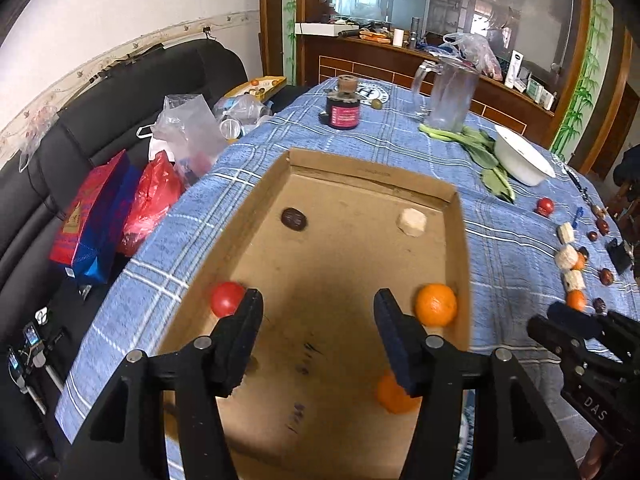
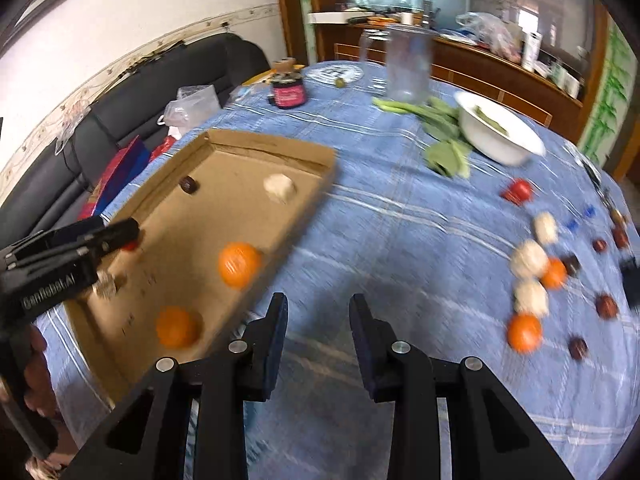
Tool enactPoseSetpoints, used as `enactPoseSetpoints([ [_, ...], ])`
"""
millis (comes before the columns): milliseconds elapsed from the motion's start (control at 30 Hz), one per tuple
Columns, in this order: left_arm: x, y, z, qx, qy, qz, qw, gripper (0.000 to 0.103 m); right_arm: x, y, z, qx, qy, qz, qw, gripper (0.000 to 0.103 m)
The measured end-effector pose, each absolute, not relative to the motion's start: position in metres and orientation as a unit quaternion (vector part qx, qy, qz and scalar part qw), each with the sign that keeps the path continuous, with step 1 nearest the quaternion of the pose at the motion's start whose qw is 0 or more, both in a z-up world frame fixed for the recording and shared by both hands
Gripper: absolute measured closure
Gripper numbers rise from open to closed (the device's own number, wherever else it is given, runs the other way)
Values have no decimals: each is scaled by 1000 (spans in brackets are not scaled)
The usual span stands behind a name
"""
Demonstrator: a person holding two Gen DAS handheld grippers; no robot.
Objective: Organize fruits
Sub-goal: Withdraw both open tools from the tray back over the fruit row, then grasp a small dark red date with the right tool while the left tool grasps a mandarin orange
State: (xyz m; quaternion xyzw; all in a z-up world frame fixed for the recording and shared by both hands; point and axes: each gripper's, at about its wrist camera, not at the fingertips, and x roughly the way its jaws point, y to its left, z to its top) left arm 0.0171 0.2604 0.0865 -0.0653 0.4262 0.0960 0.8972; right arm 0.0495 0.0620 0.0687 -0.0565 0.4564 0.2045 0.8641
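Note:
A shallow cardboard tray lies on the blue checked tablecloth. In it are a red tomato, two oranges, a dark date and a pale corn piece. My left gripper is open and empty above the tray's near part. My right gripper is open and empty over the cloth, right of the tray. Loose fruits lie to its right: an orange, corn pieces, a tomato and dates.
A white bowl, green leaves, a clear pitcher and a dark jar stand at the table's far side. A black sofa with bags is left of the table.

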Motion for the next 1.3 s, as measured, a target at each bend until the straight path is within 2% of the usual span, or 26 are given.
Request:
enactPoseSetpoints([
  [267, -1, 188, 86, -58, 431, 51, 899, 44, 7, -34, 61, -28, 467, 152, 871, 69],
  [333, -1, 161, 83, -51, 437, 31, 898, 33, -2, -63, 58, -20, 470, 132, 873, 69],
  [633, 2, 74, 68, -23, 465, -22, 885, 32, 9, -161, 53, 26, 469, 73, 880, 69],
  [667, 4, 68, 66, -20, 469, -24, 883, 32, 17, -169, 53, 30, 468, 75, 880, 66],
  [767, 7, 57, 63, -14, 473, -21, 881, 32, 33, -177, 53, 24, 462, 72, 884, 59],
  [1100, 35, 27, 56, -9, 489, -18, 872, 32, 86, -168, 30, -15, 470, 113, 875, 59],
  [1133, 39, 24, 54, -10, 490, -19, 871, 32, 88, -168, 27, -13, 473, 119, 873, 63],
  [1167, 43, 21, 53, -11, 492, -20, 870, 32, 89, -168, 24, -13, 474, 122, 872, 76],
  [1200, 47, 17, 52, -12, 493, -23, 869, 32, 89, -169, 22, -17, 475, 122, 871, 81],
  [1300, 60, 5, 48, -15, 500, -31, 866, 33, 86, -174, 23, -23, 471, 121, 874, 83],
])
